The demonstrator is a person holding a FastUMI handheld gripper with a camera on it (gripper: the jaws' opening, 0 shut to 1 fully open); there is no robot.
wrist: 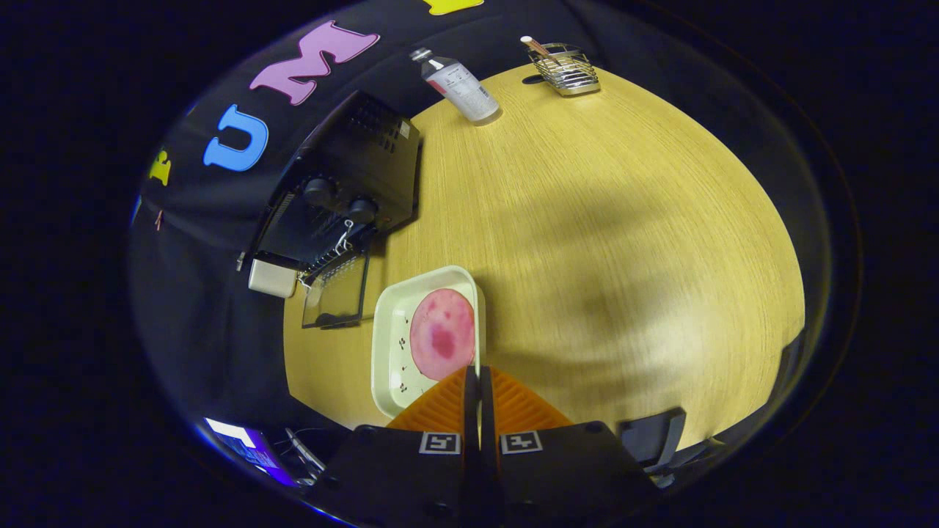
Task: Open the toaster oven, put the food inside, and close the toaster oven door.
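Gripper view looks down on a round wooden worktop (601, 242). At its left edge stands the black toaster oven (345, 183), its glass door (337, 293) hanging open toward the near side. Near it, to the right of the door, lies a pale rectangular tray (389, 352) carrying a round pink slice of food (442, 332). The hand-held gripper (478, 378) has its fingers pressed together with the tray's near-right rim apparently caught between their tips; the food lies just ahead and left of them. Far across the worktop stand a clear bottle (461, 84) and a wire basket (568, 70).
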